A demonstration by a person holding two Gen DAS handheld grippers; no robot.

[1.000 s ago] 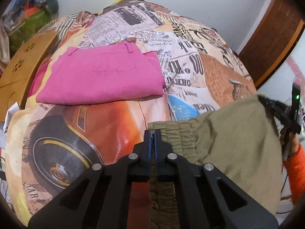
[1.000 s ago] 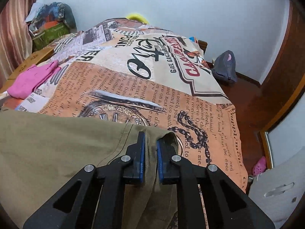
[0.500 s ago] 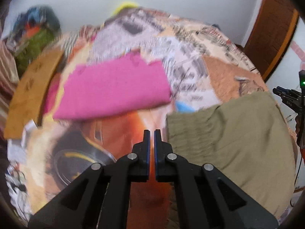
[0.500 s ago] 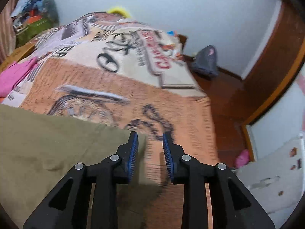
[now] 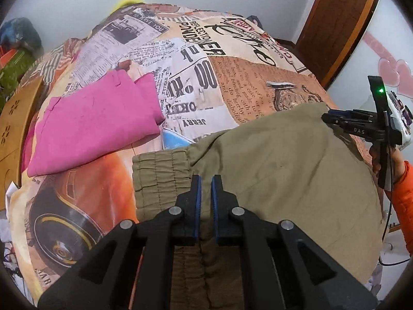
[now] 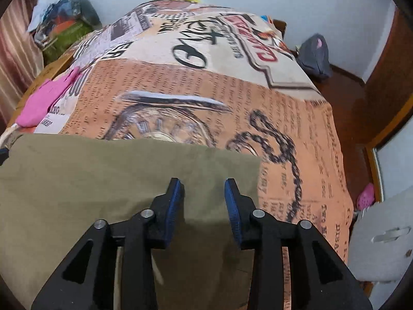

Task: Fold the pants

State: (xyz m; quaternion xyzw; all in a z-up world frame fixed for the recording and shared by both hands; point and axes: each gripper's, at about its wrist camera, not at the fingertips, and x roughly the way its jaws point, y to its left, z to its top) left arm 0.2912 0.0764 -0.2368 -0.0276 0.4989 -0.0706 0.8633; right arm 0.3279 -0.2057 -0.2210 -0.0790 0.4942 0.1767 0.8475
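Both hand-held grippers parted, empty.

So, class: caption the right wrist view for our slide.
Right gripper, jaws open, above folded olive pants on a newsprint-patterned bedspread.

Pants — matt, seemingly woven cloth

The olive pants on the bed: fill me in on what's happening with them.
A person with a gripper in each hand is folding the olive pants on the printed bedspread. The pants lie flat. The right gripper has just been opening, with nothing gripped. The left gripper hovers over the elastic waistband, slightly parted. Folded pink pants lie nearby.
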